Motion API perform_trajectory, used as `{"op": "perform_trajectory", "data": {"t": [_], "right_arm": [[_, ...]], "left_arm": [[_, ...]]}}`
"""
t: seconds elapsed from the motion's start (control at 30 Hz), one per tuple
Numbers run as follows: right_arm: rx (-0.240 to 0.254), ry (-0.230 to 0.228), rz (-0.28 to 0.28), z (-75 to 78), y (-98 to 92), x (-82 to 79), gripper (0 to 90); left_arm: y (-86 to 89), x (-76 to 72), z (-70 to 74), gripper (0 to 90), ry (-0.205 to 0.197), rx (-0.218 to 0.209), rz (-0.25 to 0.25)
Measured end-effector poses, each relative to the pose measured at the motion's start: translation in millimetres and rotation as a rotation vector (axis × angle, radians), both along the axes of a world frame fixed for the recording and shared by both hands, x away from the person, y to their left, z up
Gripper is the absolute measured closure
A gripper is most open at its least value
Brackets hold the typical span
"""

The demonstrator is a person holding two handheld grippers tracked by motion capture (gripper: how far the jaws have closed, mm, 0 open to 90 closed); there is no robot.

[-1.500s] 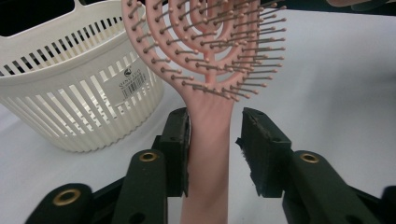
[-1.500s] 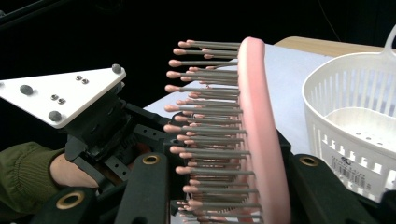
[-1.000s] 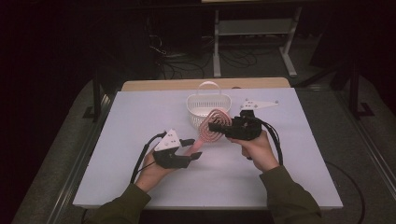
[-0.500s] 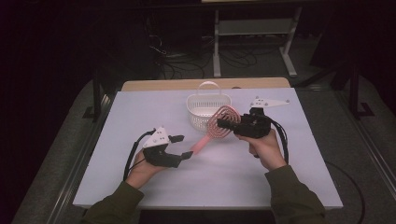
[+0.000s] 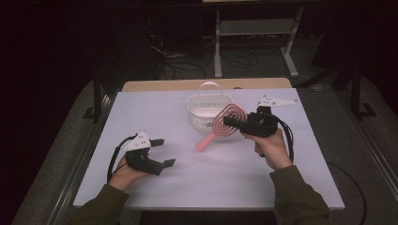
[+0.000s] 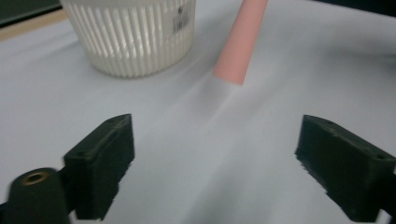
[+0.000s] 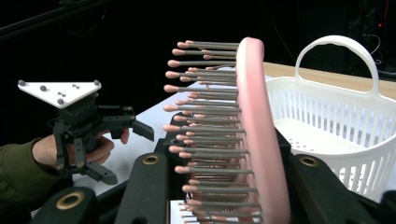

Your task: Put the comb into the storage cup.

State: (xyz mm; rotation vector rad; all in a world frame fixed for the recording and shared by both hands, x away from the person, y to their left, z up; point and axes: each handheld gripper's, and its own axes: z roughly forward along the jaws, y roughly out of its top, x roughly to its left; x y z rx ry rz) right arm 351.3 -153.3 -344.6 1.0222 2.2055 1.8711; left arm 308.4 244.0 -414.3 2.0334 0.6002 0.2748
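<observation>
White table [image 5: 155, 110] is set in a dark room, with bare surface all around a white basket [image 5: 206, 115] near its far edge. A pink hairbrush [image 5: 220, 129] is pinched by its head in the right gripper [image 5: 230, 121], just beside the basket, handle slanting down. Well apart from the basket, the left gripper [image 5: 163, 151] is held with jaws spread, just opened, nothing between them.

With the white basket [image 5: 209, 111] as landmark, the left gripper [image 5: 162, 152] sits well apart at its near left, its 2 jaws just opened wide and empty, while the right gripper [image 5: 231, 122] hangs clamped just right of it.
</observation>
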Motion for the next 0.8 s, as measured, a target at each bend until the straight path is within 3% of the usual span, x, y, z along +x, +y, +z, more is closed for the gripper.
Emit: {"op": "perform_trajectory", "data": {"t": [0.2,0.43,0.7,0.8], "right_arm": [[-0.002,-0.002,-0.004,0.4,-1.4,-0.1,62.5],[-0.002,-0.004,-0.007,1.2,-2.7,-0.4,62.5],[-0.002,-0.012,-0.013,3.4,-4.7,-1.6,62.5],[0.004,-0.013,-0.016,4.0,-5.2,-1.7,62.5]], "left_arm": [[10.9,-5.2,-6.9,0.0,0.028,0.029,0.001],[19.6,-10.7,-15.9,0.0,0.051,0.068,0.011],[14.9,-10.5,-18.4,0.0,0.056,0.1,-0.01],[13.8,-9.8,-19.6,0.0,0.078,0.104,-0.015]]}}
